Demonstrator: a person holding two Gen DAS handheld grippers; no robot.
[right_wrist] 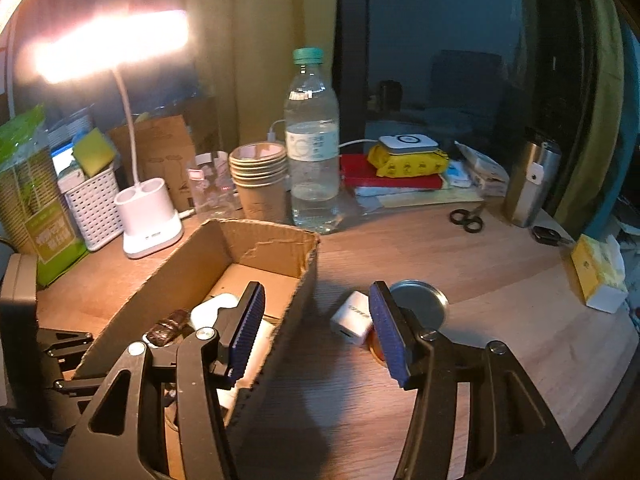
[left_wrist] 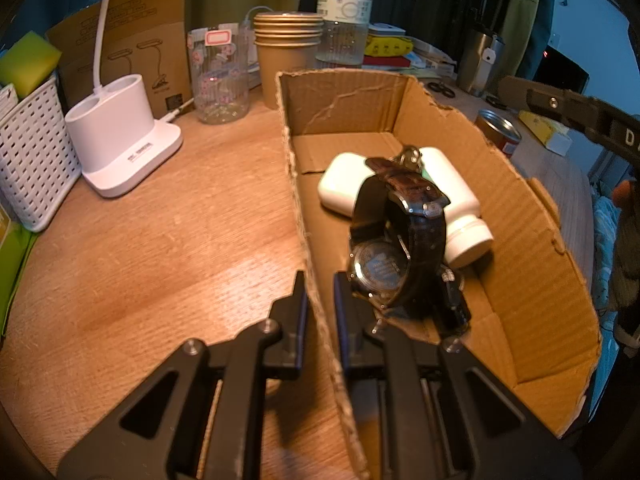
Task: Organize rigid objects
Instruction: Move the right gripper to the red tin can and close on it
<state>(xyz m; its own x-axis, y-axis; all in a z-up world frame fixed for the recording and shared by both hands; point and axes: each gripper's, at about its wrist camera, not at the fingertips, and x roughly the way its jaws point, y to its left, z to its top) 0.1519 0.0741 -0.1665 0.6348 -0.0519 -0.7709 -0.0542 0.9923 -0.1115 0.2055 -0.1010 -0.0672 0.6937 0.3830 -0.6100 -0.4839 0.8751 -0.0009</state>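
The left gripper (left_wrist: 320, 312) was clamped on the near side wall of the cardboard box (left_wrist: 520, 216). Just past its fingers, inside the box, stood one watch (left_wrist: 400, 240), leaning on one white bottle (left_wrist: 460, 208) and one white case (left_wrist: 344, 184). The right gripper (right_wrist: 316, 332) hung with jaws apart and empty; between its fingertips one white charger cube (right_wrist: 352, 318) sat beside one tin can (right_wrist: 420, 300). Farther back stood five stacked paper cups (right_wrist: 260, 176).

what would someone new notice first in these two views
The torn cardboard box fills the middle of the desk, with a dark-strapped watch lying over a white bottle inside. Behind it a lit desk lamp glares at upper left. The left gripper clamps the box's near wall.
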